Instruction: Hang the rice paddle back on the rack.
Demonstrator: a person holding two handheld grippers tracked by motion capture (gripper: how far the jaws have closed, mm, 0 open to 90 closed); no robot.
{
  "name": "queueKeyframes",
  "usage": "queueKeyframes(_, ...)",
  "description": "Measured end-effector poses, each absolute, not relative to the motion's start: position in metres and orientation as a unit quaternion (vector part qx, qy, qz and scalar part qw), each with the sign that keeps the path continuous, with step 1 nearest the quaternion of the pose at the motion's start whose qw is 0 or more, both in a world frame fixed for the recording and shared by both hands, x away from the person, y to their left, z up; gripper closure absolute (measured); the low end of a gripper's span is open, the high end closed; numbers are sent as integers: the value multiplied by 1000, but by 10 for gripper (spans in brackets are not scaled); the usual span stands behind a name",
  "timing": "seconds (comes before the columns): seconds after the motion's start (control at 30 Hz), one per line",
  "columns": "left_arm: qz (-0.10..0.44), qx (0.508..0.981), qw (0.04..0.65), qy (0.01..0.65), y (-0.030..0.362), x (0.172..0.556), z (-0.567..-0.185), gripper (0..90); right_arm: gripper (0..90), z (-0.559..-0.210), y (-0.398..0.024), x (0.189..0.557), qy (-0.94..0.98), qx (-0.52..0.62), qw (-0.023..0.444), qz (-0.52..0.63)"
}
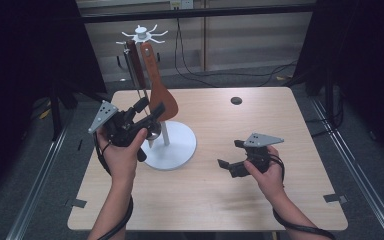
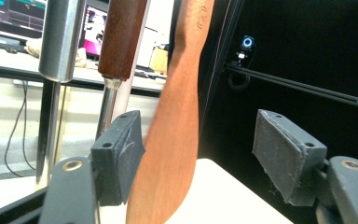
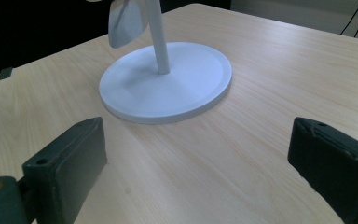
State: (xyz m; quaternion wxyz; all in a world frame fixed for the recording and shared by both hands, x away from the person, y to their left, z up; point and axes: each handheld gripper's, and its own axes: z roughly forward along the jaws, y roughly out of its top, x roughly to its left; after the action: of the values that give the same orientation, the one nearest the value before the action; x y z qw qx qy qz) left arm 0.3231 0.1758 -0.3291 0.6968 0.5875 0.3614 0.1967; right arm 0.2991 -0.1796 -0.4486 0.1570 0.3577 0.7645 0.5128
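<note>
While no writing is legible, both tools gape wide, the left tool (image 2: pixel 196 158) straddling a wooden spatula (image 2: pixel 177 140).

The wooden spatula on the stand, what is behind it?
In the left gripper view, behind the wooden spatula hang two more utensils: one with a dark wooden handle, one with a steel handle. Their lower ends are covered by the left gripper, which is open.

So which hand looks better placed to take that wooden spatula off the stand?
The left. Its gripper is open with the hanging wooden spatula already between its jaws, next to one pad. The right gripper rests low over the table, open, away from the stand.
</note>
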Motion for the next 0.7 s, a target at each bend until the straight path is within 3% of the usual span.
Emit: queueKeyframes(0.7,177,619,682,347,165,310,-358,197,42,-449,-180,299,766,357,157,511)
